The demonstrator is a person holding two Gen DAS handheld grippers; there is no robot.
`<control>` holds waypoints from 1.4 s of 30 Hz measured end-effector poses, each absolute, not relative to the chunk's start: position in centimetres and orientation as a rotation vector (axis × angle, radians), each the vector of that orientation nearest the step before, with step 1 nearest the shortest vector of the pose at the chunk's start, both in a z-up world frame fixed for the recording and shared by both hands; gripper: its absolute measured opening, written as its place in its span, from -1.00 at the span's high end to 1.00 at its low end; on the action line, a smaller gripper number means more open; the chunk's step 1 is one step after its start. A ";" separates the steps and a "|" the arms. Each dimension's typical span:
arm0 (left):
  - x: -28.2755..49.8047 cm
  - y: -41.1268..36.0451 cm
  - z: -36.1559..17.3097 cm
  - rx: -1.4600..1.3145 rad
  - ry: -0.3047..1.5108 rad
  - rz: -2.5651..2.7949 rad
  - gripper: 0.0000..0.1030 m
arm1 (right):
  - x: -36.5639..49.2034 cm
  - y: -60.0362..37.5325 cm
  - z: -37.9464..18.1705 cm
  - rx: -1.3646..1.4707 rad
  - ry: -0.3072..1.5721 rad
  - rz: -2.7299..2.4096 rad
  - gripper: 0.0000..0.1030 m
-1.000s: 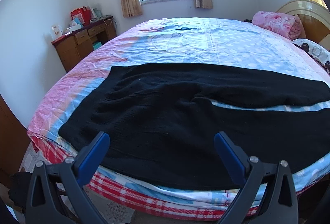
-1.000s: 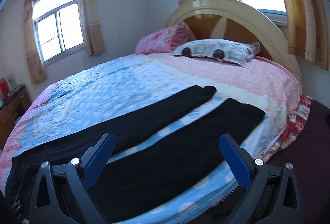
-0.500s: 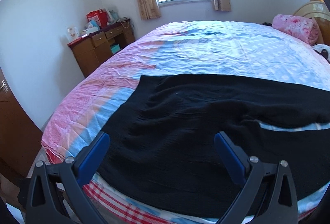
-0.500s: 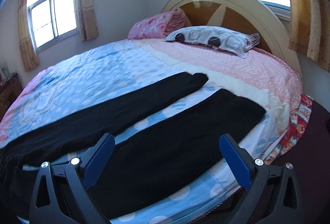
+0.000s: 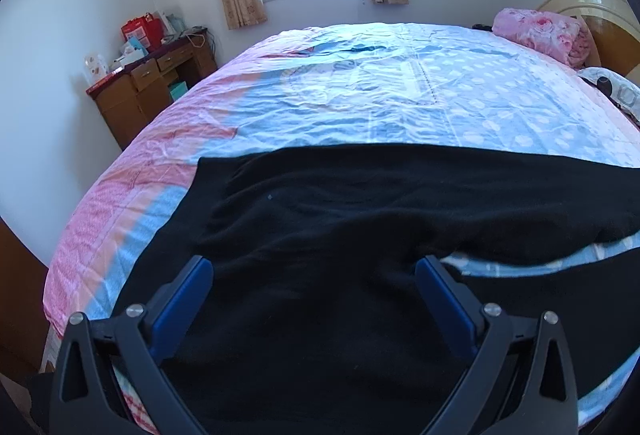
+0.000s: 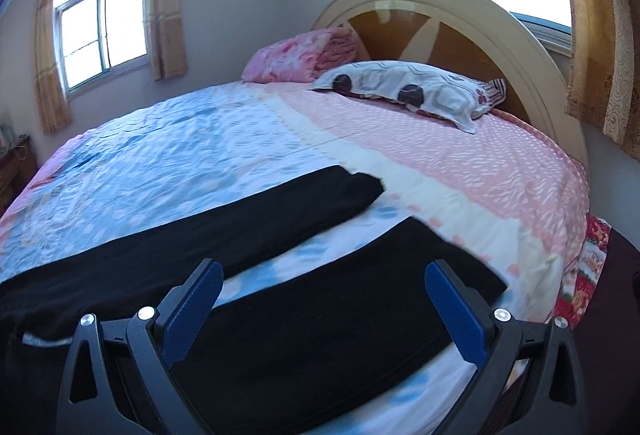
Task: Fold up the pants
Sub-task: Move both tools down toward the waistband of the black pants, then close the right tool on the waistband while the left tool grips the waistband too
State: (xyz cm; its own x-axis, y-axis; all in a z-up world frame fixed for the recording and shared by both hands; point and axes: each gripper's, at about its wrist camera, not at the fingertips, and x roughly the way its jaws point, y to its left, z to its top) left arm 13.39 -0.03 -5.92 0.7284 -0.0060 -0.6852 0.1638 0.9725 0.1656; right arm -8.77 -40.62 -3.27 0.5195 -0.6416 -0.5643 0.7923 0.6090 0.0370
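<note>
Black pants [image 5: 328, 219] lie spread flat on the bed, waist to the left and both legs stretching right with a strip of sheet between them. My left gripper [image 5: 312, 271] hovers open over the seat and crotch area, holding nothing. In the right wrist view the two legs of the pants [image 6: 320, 311] end in separate cuffs, the far cuff [image 6: 352, 191] and the near cuff [image 6: 452, 259]. My right gripper [image 6: 324, 275] is open above the near leg, close to its cuff end, with nothing between its fingers.
The bed [image 5: 400, 83] has a blue and pink sheet. A patterned pillow [image 6: 404, 91] and folded pink blanket [image 6: 304, 55] lie by the curved headboard [image 6: 440, 19]. A wooden desk [image 5: 148, 91] with clutter stands by the far-left wall under a window.
Both grippers have moved forward and lower over the pants. The left view has shifted from the waist edge onto the seat, and the right one has closed in on the near leg's cuff end.
</note>
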 end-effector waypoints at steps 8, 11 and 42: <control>16.1 -3.0 -5.0 0.258 0.762 -0.101 -1.00 | -3.6 -49.9 -3.0 0.371 0.661 -0.829 -0.42; 17.9 -2.0 -5.0 0.205 0.790 -0.053 -1.00 | -0.4 -49.8 -3.6 0.415 0.699 -0.727 -0.41; 24.0 8.0 -8.9 0.036 0.926 0.004 -1.00 | 33.6 -13.4 -11.3 -0.106 0.983 0.418 0.51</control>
State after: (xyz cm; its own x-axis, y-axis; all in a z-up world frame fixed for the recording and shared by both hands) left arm 23.98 8.03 -8.91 0.6009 0.0190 -0.7991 0.0118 0.9994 0.0327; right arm 33.61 -13.36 -11.32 0.4824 0.2950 -0.8248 -0.3898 0.9155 0.0995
